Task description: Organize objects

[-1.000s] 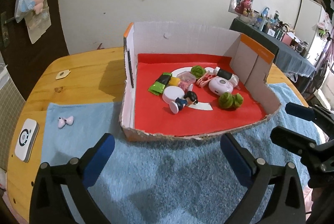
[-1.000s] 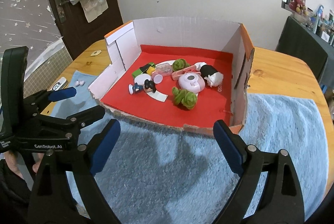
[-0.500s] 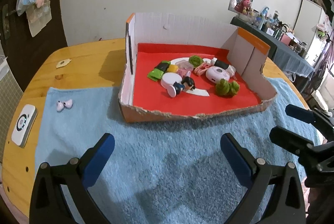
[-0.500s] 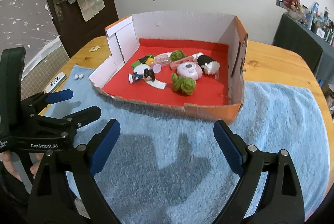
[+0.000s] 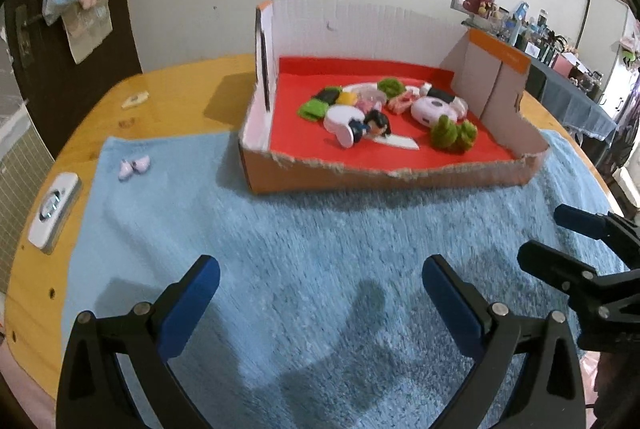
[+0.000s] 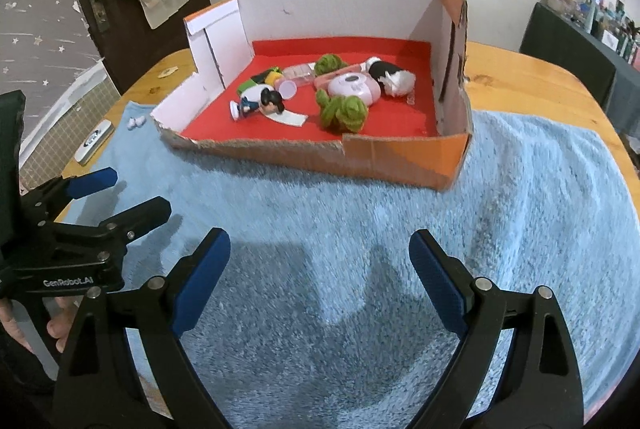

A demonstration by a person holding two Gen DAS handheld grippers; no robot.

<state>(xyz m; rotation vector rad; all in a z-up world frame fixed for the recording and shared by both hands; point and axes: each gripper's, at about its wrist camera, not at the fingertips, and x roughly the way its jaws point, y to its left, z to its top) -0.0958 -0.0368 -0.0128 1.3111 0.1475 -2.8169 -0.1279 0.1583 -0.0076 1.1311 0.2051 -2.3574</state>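
Left gripper (image 5: 320,293) and right gripper (image 6: 320,265): both spread, holding nothing, over the blue fluffy towel (image 5: 320,249) at lower frame. Small toys lie heaped in the red-lined cardboard box (image 5: 384,171) at centre. Two small white earbuds (image 5: 134,165) remain outside at left; sorting appears largely done.

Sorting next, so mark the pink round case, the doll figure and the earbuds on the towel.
pink case (image 6: 352,87), right wrist view, on its lid.
doll (image 6: 267,100), right wrist view, on its black hair.
earbuds (image 5: 135,165), left wrist view, on the pair's middle.
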